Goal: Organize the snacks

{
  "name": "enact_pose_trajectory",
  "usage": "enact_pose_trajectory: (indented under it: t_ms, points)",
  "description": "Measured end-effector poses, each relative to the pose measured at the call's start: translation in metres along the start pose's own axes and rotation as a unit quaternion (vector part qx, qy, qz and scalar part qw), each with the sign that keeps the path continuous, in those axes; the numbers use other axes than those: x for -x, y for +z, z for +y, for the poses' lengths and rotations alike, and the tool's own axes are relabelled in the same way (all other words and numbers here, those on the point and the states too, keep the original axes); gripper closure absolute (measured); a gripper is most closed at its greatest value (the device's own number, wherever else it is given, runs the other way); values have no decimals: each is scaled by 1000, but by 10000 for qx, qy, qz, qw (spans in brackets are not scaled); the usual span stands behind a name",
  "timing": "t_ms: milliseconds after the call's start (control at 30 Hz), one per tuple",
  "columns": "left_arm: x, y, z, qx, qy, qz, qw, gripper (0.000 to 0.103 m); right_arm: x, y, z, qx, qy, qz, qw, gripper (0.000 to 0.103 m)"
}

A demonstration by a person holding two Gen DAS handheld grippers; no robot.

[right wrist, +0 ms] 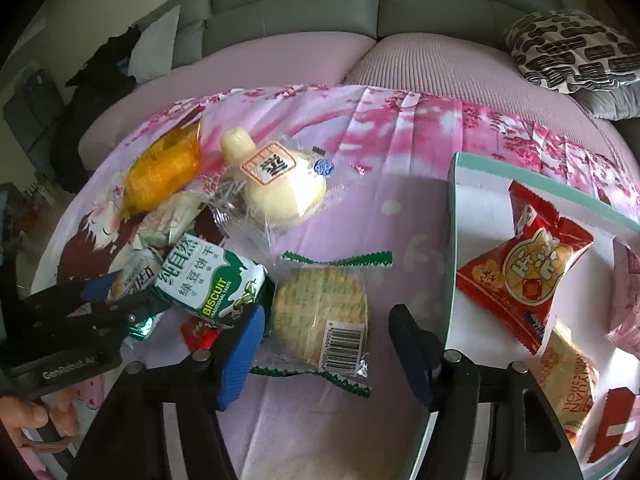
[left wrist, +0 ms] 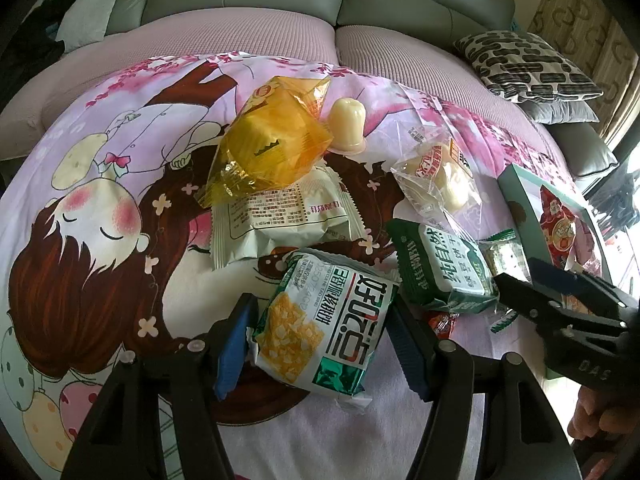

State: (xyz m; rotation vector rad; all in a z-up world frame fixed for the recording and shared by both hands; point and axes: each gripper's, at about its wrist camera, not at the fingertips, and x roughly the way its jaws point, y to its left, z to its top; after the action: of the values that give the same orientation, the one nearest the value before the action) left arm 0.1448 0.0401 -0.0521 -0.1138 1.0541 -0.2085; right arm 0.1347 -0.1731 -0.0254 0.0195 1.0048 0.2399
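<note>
Box [right wrist: 454,208] holds red pack [right wrist: 524,276] and beige roll pack [right wrist: 568,392]. Left hand-held gripper [left wrist: 320,336] grasps corn pack [left wrist: 324,320]; right hand-held gripper [right wrist: 324,344] released over cracker pack [right wrist: 320,312].

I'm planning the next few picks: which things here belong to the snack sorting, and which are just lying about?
Part of the job:
- corn snack packet
- green biscuit pack
- round cracker packet
- yellow-wrapped snack
- clear-wrapped bun
- jelly cup
- teal-rimmed box with the red snack packet inside

Just lying about:
- patterned cushion
- grey sofa
- cartoon-print cloth
</note>
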Motion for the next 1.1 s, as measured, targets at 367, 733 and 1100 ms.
enact_pose_trajectory:
  t_ms: [367,733,1100]
  points:
    - [-1,-1,1,53,-31,-30,10000,36,-12,-2,10,280,-280,41,9992,48]
    - [3,0,1,97,2,-32,9999,39,-3,-3,7,207,-291,45,9994,50]
    - [25,-1,-1,177,97,-92,9998,40,25,-7,7,156,-201,-71,9997,50]
